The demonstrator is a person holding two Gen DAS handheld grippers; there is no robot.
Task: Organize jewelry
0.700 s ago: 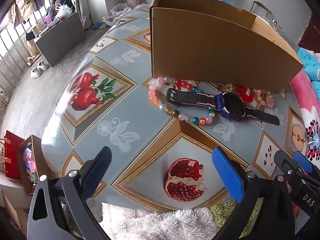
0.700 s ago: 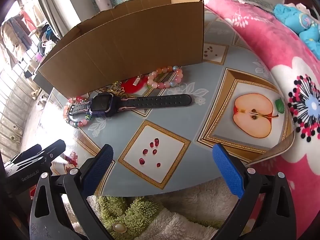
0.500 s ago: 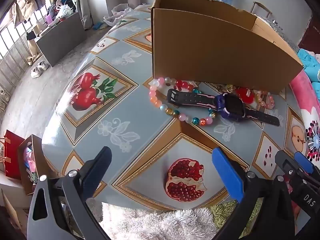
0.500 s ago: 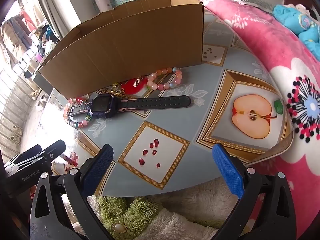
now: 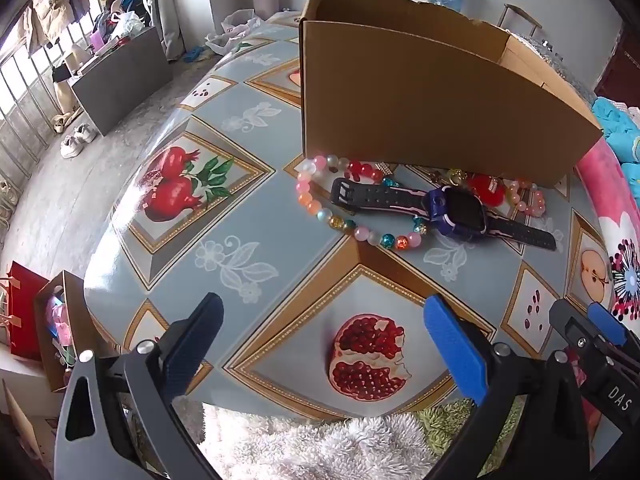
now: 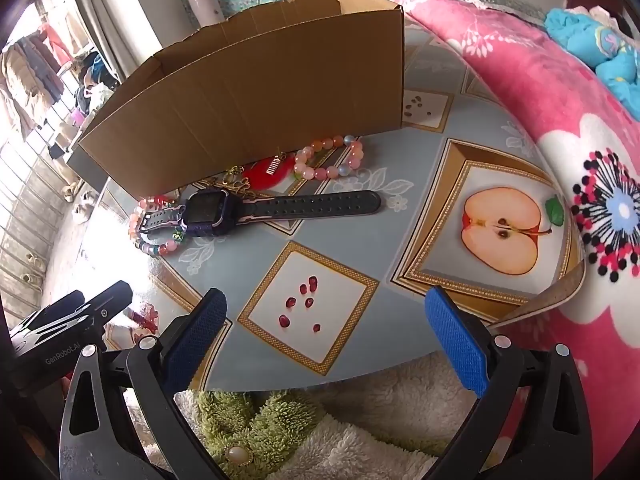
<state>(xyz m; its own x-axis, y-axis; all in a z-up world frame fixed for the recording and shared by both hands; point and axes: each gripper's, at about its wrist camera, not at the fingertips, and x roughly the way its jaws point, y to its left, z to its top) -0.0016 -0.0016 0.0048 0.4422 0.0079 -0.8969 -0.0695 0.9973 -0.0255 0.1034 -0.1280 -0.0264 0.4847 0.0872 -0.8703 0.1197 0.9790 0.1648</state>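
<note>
Brown corrugated cardboard box (image 5: 432, 108) is standing open at the far side of the fruit-patterned tabletop (image 5: 240, 216), and the jewelry is lying just in front of its near wall: a purple-cased watch with a black strap (image 5: 452, 210) is resting across a multicoloured bead bracelet (image 5: 340, 216), with a red pendant (image 6: 266, 172) and a pink bead bracelet (image 6: 332, 160) to the right beside it. The left tongs (image 5: 324, 330) and right tongs (image 6: 326, 326) are both hovering over the near edge, spread wide apart and gripping nothing.
</note>
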